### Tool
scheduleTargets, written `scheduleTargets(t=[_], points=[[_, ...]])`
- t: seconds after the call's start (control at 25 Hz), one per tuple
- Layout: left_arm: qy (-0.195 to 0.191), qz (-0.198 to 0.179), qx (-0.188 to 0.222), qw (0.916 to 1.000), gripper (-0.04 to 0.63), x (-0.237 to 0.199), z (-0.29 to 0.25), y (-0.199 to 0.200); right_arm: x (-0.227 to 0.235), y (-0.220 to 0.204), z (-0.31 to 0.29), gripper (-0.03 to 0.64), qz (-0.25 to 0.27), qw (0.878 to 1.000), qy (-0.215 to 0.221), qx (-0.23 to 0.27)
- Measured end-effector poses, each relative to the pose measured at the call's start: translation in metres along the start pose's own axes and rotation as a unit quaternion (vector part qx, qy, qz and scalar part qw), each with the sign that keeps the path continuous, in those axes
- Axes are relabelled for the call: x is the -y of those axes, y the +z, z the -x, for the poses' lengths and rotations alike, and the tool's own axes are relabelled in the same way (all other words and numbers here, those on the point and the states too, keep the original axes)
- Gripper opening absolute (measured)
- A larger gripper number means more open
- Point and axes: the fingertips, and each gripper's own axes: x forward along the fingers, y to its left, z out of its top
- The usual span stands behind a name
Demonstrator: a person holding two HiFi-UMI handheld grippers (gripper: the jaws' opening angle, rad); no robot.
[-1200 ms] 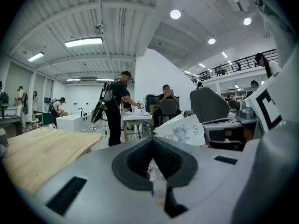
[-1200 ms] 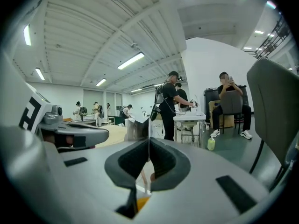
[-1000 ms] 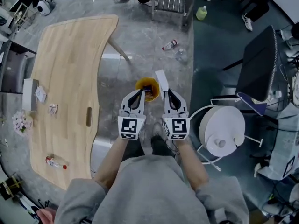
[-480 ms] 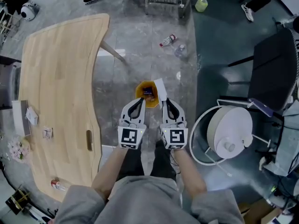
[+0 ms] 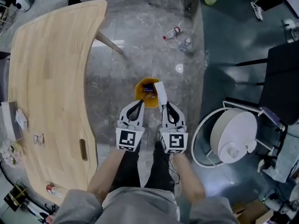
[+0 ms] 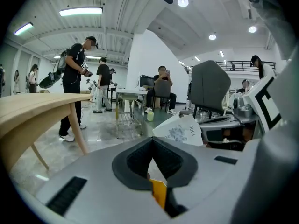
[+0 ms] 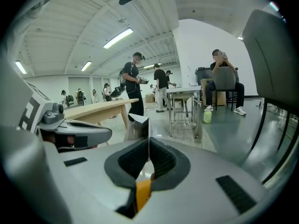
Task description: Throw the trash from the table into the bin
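As my right gripper (image 5: 165, 103) clamps the white paper (image 5: 161, 92) and my left gripper (image 5: 139, 103) is closed, the orange bin (image 5: 139, 88) lies just ahead, between both

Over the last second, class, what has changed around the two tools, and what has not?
The left tool and right tool sank together towards the orange bin, the right carrying the white paper down beside its rim. Nothing gripped or released: both stay shut, the right on the paper.
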Motion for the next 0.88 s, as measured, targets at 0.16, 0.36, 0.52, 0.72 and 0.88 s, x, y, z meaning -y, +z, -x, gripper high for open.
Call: scheduleTargets(t=[0.16,0.36,0.52,0.72,0.88], points=[[0.000,0.004,-0.007,1.0000,0.005,-0.002,-0.007,-0.022,-0.002,-0.037,-0.016,0.009,0.005,1.000,0.006,-0.025],[-0.002,0.008,-0.016,0.9998,0.005,-0.007,-0.018,-0.056,-0.006,-0.104,-0.049,0.009,0.002,0.998,0.016,-0.069],[-0.001,0.012,-0.024,0.9997,0.005,-0.014,-0.030,-0.085,-0.006,-0.154,-0.073,0.009,-0.010,0.996,0.020,-0.091],[-0.004,0.014,-0.032,0.9994,0.005,-0.019,-0.037,-0.114,-0.006,-0.217,-0.099,0.009,-0.026,0.992,0.015,-0.125],[-0.008,0.017,-0.047,0.9987,0.005,-0.021,-0.036,-0.134,-0.003,-0.261,-0.117,0.009,-0.039,0.986,0.012,-0.160]])
